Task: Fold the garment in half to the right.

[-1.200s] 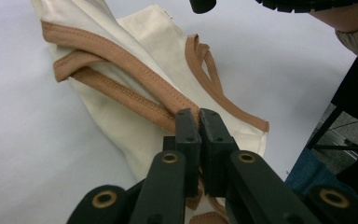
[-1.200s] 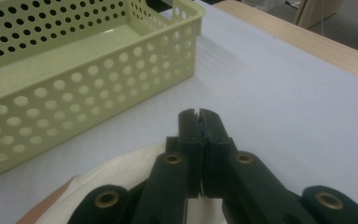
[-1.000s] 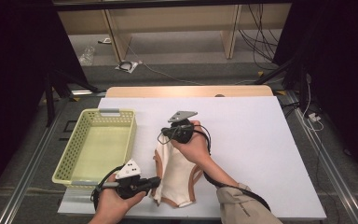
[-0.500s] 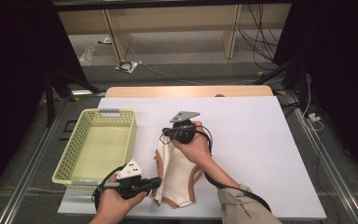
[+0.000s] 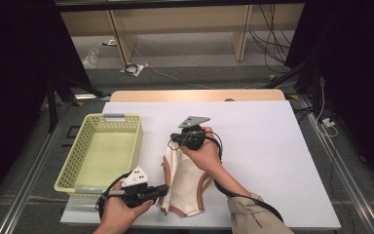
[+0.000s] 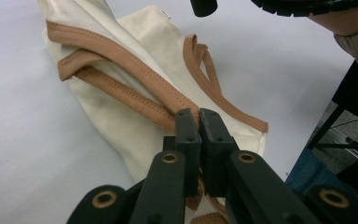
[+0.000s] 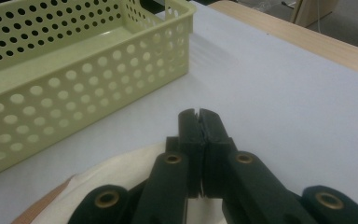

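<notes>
My left gripper (image 6: 199,122) has matte black jaws, blocky and square-tipped, on two black link arms, each with a brass-ringed pivot; two more brass rings sit at the lower corners of the frame. My right gripper (image 7: 199,121) is the same build, with the same rings. In the high view each carries a grey three-cornered plate on top and trails a black cable. My right forearm wears a beige sleeve (image 5: 253,217), lower right of the frame.

My cream garment (image 5: 185,183) with tan trim lay crumpled and half-folded on the white table. It sat near the front edge, just right of the basket.
</notes>
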Demonstrator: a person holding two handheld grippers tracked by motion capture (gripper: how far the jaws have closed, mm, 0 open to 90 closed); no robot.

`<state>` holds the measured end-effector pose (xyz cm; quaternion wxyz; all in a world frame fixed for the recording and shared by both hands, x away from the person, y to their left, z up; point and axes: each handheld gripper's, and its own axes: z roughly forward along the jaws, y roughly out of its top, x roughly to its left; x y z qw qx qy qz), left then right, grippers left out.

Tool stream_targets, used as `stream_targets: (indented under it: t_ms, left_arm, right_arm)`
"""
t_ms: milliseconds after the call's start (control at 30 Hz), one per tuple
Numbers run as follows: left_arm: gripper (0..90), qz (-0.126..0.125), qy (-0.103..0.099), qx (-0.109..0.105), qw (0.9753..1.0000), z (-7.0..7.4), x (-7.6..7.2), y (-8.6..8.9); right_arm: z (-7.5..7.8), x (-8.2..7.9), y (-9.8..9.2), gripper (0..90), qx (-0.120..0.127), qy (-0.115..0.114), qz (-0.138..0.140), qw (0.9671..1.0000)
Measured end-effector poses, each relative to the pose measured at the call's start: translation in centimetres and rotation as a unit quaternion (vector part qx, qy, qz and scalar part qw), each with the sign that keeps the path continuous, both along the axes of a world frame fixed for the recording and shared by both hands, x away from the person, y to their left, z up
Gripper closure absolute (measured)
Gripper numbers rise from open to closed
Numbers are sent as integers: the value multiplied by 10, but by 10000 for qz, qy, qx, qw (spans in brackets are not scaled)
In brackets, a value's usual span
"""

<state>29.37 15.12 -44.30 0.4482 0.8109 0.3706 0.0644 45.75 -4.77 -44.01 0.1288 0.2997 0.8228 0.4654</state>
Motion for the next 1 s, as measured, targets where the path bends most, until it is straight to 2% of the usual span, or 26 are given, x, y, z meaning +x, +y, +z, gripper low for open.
stream_targets:
  t_ms: [1000]
  left_arm:
    - [866,-60,-56,30,10000,1,2,-9]
  right_arm:
    - [0,1,-5,894,4,9,-85,10000]
